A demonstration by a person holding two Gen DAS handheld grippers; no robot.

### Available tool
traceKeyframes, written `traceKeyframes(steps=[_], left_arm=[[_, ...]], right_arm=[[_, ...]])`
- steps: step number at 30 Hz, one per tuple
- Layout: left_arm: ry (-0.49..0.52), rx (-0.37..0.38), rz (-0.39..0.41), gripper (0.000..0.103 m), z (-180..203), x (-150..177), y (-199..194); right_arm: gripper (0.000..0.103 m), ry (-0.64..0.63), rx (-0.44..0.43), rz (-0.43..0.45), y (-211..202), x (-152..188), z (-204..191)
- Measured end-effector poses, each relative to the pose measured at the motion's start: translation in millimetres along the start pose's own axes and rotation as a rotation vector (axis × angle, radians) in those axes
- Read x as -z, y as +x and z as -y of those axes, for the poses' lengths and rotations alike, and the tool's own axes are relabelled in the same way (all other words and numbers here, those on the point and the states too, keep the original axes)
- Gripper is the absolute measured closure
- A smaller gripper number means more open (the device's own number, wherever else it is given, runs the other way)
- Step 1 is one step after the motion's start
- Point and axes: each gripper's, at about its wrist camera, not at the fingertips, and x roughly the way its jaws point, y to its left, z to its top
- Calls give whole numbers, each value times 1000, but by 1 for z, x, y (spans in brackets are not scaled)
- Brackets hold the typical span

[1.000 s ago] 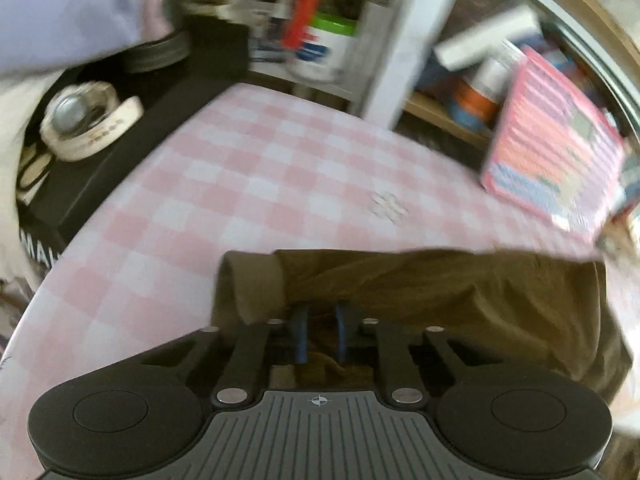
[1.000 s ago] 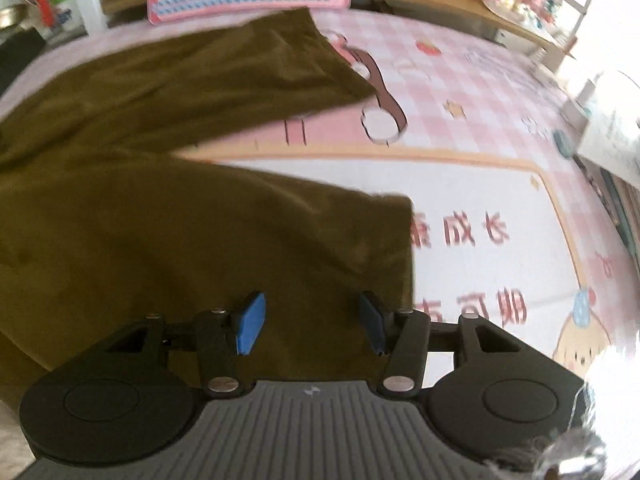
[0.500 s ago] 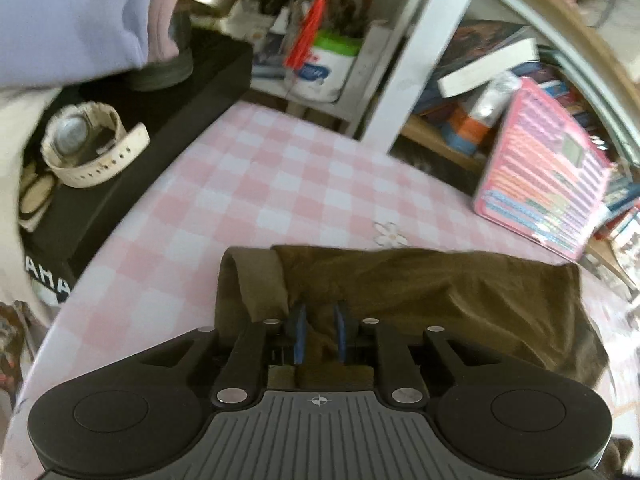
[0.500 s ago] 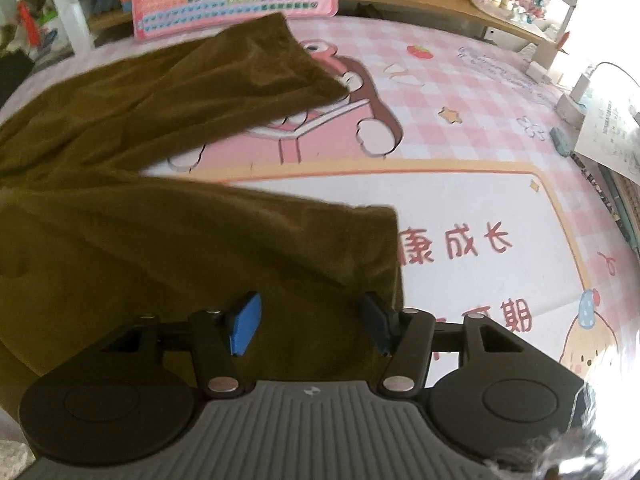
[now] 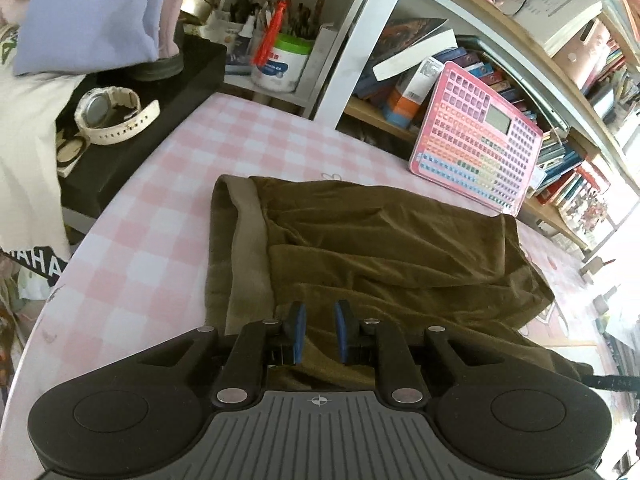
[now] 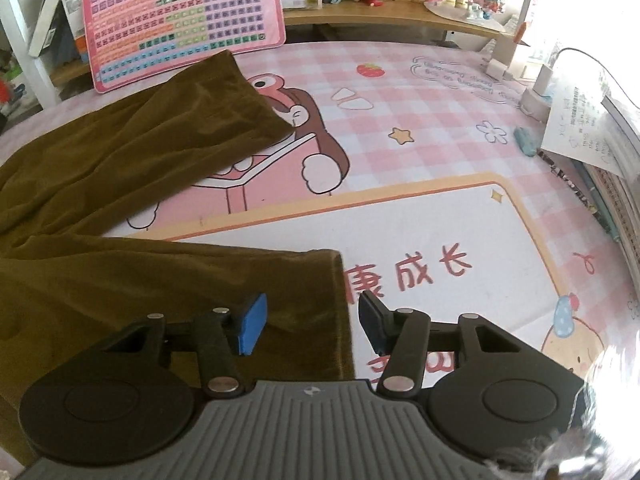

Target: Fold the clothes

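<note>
Olive-brown trousers lie on the pink checked table mat, waistband at the left. In the left wrist view my left gripper hovers over the cloth beside the waistband, its blue pads a small gap apart with nothing clamped between them. In the right wrist view the two trouser legs spread apart. My right gripper is wide open just above the hem of the near leg, empty.
A pink keyboard toy leans on the bookshelf at the back. A black box with a white watch stands at the left table edge. Papers and books lie at the right edge. Cartoon-printed mat lies to the right.
My left gripper's pads have parted slightly and let go of the cloth near the waistband. The right gripper stayed open and shifted slightly over the near leg's hem.
</note>
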Motion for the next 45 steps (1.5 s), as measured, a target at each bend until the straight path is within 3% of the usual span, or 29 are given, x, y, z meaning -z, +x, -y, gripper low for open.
traceKeyframes(steps=[6, 13, 15, 22, 26, 28, 30, 35, 39, 43, 45], left_arm=[[5, -11, -10, 85, 2, 10, -4], [12, -42, 4, 85, 2, 14, -15], [-4, -58, 3, 85, -3, 17, -19], [-47, -87, -12, 85, -16, 25, -30], [-56, -83, -15, 84, -17, 26, -30], [-47, -87, -14, 65, -16, 25, -27], [-34, -97, -6, 58, -15, 25, -27], [-17, -93, -21, 59, -17, 24, -20], [-22, -71, -42, 66, -21, 28, -11], [-31, -77, -28, 97, -28, 31, -14], [-27, -72, -15, 99, -30, 32, -18]], right_arm=[[70, -4, -20, 0, 5, -2, -4], [71, -43, 35, -27, 24, -12, -9], [77, -53, 35, -39, 30, -14, -8], [77, -71, 65, -14, 46, -36, -3], [65, -90, 99, -10, 52, -45, -2], [61, -98, 97, 3, 45, -43, -3], [53, -98, 82, 23, 36, -39, -4], [51, -72, 14, 37, 13, -17, -13], [51, -57, -18, 20, 1, 8, -21], [51, -48, -10, -23, 3, 29, -23], [50, -44, -10, -25, 5, 36, -22]])
